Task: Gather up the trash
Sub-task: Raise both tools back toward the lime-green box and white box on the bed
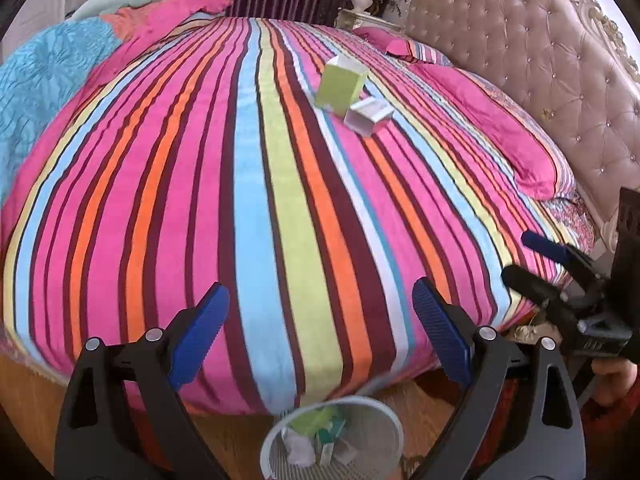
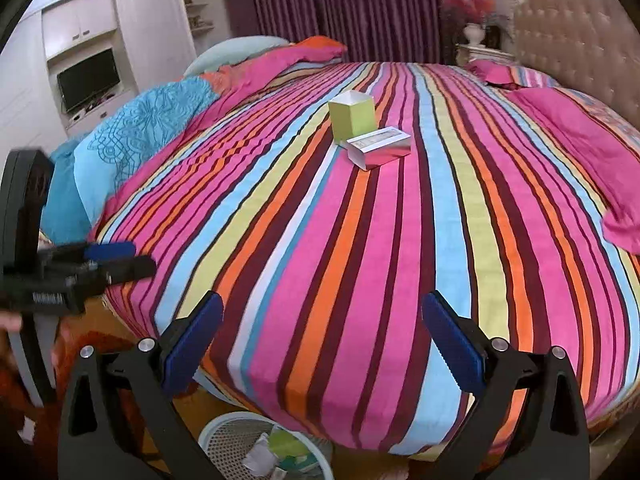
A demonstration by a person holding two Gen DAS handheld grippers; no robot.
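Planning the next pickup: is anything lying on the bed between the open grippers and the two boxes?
Nothing visible. Only bare striped bedspread lies between the right gripper and the green box with the white box against it; the same holds for the left gripper. The pillows lie off to the side.

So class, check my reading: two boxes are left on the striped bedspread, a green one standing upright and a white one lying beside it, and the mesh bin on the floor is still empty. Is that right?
Not quite. The mesh bin is not empty: the left wrist view shows crumpled paper and small cartons inside. The rest holds: the green box stands upright on the striped bedspread, the white box lying beside it.
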